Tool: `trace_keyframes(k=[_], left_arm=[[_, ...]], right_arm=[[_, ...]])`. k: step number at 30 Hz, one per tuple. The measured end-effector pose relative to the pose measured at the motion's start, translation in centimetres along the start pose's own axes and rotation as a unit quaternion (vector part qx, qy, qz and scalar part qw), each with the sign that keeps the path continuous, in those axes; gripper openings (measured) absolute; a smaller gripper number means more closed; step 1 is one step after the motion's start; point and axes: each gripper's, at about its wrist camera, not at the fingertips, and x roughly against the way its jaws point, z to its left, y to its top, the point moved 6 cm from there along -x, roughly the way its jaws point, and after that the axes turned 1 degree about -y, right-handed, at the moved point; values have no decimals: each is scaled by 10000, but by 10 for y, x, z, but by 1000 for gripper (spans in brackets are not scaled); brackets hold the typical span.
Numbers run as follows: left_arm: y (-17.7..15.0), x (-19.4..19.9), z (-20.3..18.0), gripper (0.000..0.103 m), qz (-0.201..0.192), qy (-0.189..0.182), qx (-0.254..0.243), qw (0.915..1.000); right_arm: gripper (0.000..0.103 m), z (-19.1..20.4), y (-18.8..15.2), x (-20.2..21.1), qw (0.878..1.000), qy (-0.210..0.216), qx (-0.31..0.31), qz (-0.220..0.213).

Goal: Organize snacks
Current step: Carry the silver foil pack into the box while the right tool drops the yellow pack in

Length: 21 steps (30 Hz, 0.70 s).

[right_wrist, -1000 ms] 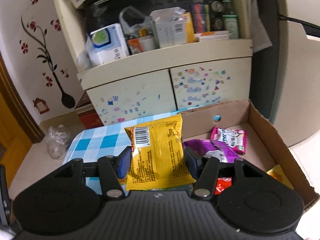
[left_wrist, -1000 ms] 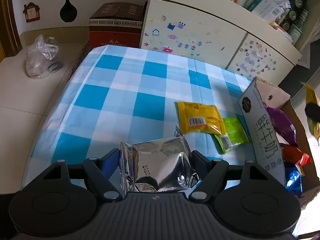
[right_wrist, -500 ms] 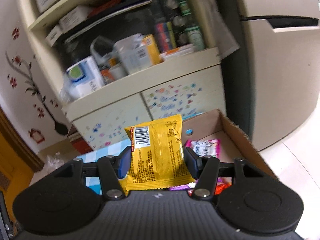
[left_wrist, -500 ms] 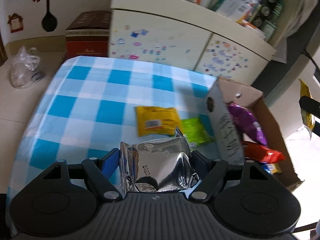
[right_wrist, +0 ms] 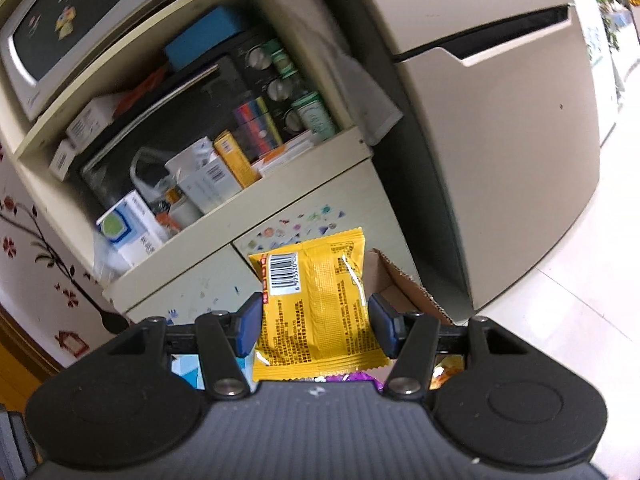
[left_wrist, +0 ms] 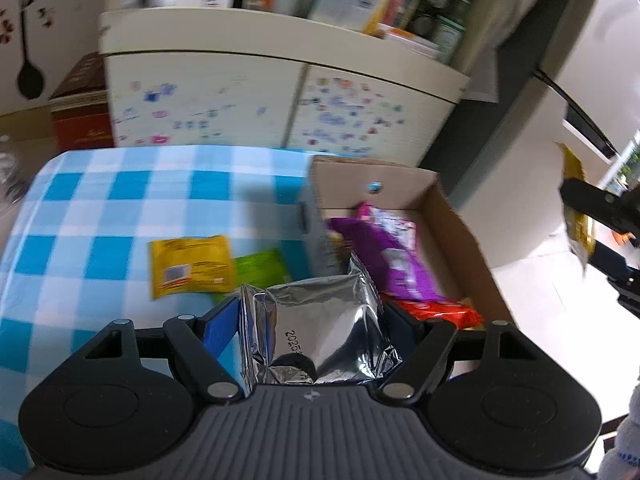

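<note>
While the left gripper (left_wrist: 310, 316) clamps a crinkled silver foil packet (left_wrist: 320, 332) between its blue pads, the open cardboard box (left_wrist: 460, 216) sits just beyond it at the edge of the blue-checked tablecloth (left_wrist: 100, 208), holding a purple snack bag (left_wrist: 384, 248) and an orange-red packet (left_wrist: 436, 312). 2 more packets lie on the cloth beside the box: a yellow one (left_wrist: 190, 266) and a green one (left_wrist: 260, 270). The right gripper (right_wrist: 316, 320) pinches a yellow barcoded packet (right_wrist: 316, 304) above the box's corner (right_wrist: 404, 284).
</note>
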Motion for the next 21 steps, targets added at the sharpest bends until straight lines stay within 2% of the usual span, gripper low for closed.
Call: trace_keyframes(k=[10, 15, 19, 21], left_arm=[[22, -24, -52, 81, -35, -222, -338, 9992], [35, -44, -64, 82, -20, -254, -251, 9994], [40, -55, -67, 88, 101, -182, -148, 9997], [42, -52, -66, 92, 66, -258, -173, 9995]], right_arm=[[57, -15, 4, -5, 9990, -115, -430, 49], [57, -20, 5, -14, 9977, -189, -642, 93], [60, -24, 4, -26, 9954, -184, -923, 151], [62, -25, 3, -31, 9944, -146, -1029, 204]])
